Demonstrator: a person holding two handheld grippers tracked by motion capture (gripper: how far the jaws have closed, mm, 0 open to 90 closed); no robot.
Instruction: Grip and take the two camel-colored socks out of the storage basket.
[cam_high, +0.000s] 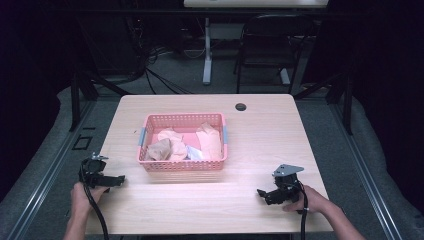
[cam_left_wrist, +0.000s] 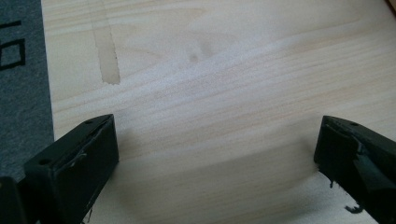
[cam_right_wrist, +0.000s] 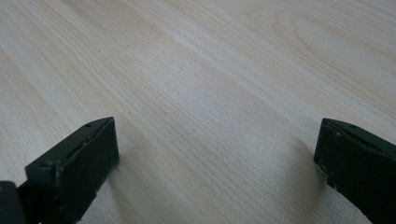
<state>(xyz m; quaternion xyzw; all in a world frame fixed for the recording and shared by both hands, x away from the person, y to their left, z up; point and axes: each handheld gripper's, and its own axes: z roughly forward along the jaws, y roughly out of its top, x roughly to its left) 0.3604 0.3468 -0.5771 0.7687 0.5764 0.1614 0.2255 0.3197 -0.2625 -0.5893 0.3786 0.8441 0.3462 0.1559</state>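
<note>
High view: a pink basket (cam_high: 183, 164) of crumpled cloths (cam_high: 172, 145) sits mid-bench (cam_high: 260, 135), well apart from both grippers (left gripper (cam_high: 119, 180), right gripper (cam_high: 264, 195)). Left gripper view: jaws wide apart, holding nothing, over bare wood. Right gripper view: likewise wide and empty.

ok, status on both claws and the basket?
Left claw open, empty. Right claw open, empty. Pink basket mid-table, crumpled cloths inside, untouched. Nothing in the way.

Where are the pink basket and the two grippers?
pink basket (cam_high: 182, 165): high view, front wall.
left gripper (cam_high: 121, 179): high view, between its fingertips.
right gripper (cam_high: 262, 194): high view, between its fingertips.
</note>
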